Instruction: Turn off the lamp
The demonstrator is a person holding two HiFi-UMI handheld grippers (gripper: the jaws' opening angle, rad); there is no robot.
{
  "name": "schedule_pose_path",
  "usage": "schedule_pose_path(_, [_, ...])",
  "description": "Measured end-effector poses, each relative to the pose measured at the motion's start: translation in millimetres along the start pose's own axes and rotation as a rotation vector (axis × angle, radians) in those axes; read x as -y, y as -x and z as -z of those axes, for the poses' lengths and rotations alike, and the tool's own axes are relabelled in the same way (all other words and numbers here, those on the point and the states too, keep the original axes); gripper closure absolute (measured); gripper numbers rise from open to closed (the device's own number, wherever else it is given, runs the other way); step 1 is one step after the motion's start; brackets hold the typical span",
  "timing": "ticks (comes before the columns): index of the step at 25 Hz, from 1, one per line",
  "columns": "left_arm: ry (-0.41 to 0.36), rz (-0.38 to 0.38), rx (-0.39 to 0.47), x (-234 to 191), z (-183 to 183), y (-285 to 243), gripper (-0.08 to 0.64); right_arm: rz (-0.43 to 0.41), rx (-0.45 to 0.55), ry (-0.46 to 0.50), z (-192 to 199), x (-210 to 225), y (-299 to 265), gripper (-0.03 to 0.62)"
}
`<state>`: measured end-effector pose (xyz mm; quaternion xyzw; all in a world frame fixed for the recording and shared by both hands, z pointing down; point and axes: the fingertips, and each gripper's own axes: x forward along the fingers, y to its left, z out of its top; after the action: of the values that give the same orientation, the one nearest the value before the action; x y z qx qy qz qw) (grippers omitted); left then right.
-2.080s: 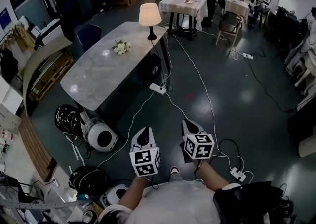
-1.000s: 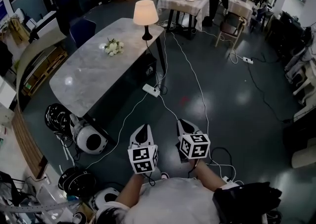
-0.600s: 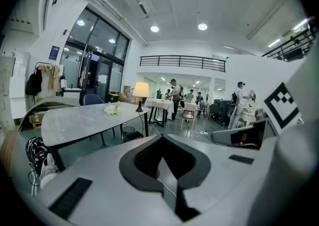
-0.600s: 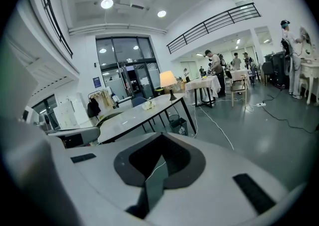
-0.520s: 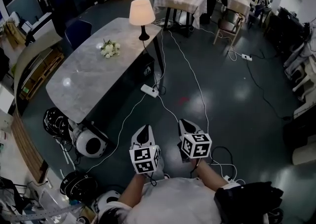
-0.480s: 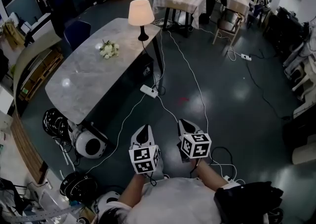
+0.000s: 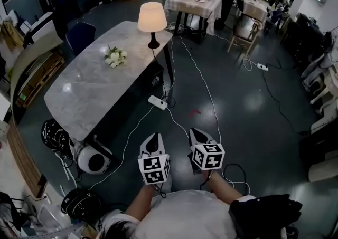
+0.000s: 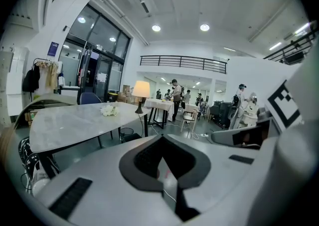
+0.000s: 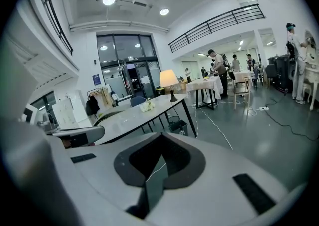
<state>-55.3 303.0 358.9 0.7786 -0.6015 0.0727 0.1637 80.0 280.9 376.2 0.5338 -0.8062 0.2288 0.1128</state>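
We are holding our left gripper (image 8: 162,140) with its fingers (image 8: 142,162) pressed together on nothing, facing the marble bench (image 8: 70,125) where a lit lamp (image 8: 141,90) is standing beyond white flowers (image 8: 108,111).

The lamp (image 7: 152,21) stands at the far end of the surface (image 7: 79,103), flowers (image 7: 114,57) nearer on it, a power strip (image 7: 158,102) on the floor (image 7: 253,122) just right of it.

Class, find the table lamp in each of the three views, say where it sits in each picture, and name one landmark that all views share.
Head view: lamp at top, left of centre, on the marble table's far end.
Left gripper view: lamp left of centre, mid-height.
Right gripper view: lamp near centre, slightly above the middle.
Shared landmark: white flowers on that table.
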Motion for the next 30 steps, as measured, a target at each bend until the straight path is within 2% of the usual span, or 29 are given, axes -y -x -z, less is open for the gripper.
schedule_pose_path(9, [0.019, -0.014, -0.014, -36, -19, -47, 0.569, -0.005, -0.022, 0.009, -27, -3, -55, 0.594])
schedule_pose_path(23, [0.018, -0.045, 0.023, -101, -69, -135, 0.569, -0.012, -0.036, 0.038, -73, -2, -147, 0.594])
schedule_pose_path(30, [0.006, -0.031, -0.008, -124, -74, -170, 0.569, 0.005, -0.043, 0.029, -83, 2, -180, 0.594])
